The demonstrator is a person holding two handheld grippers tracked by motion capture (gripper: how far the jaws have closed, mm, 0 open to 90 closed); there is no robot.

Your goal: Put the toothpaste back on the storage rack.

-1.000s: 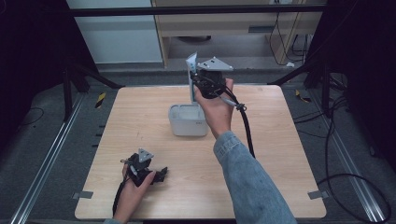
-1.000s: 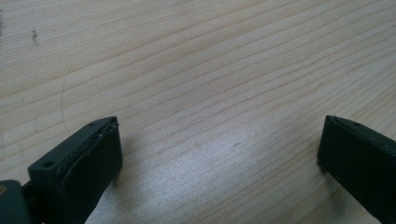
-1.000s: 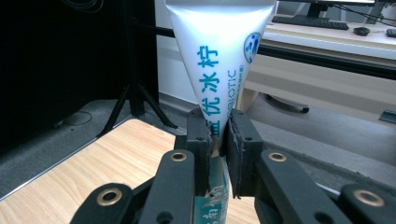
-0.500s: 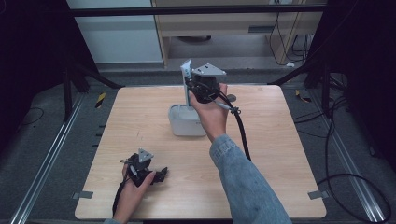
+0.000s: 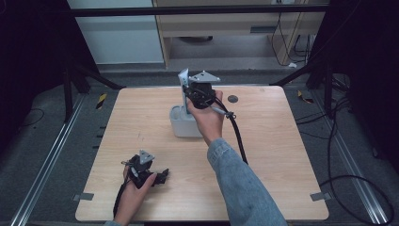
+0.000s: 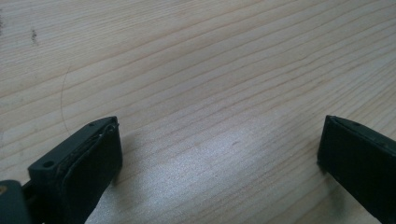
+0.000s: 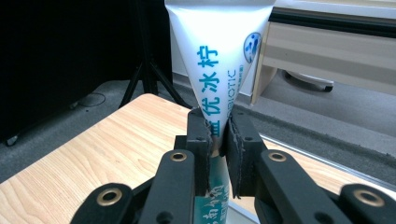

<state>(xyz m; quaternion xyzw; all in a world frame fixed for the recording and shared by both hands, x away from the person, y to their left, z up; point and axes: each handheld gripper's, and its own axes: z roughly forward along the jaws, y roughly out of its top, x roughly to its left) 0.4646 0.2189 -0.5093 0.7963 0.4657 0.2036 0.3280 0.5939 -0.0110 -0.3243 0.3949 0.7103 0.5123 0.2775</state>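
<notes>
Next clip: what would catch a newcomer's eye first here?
The white tube with blue lettering, pinched upright in the right hand-held gripper, stands out most. In the high view that gripper hovers above a grey cup near the middle of the wooden table. The left hand-held gripper rests open at the table's near left.

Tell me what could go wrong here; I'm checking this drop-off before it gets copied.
1. The right gripper pinches the tube near its narrow part, so the wide flat end could swing or slip.
2. The tube hangs over the grey cup; a tilted lowering might catch the rim and tip the cup.
3. The left gripper rests open on the table, far off, so nothing steadies the cup.
</notes>
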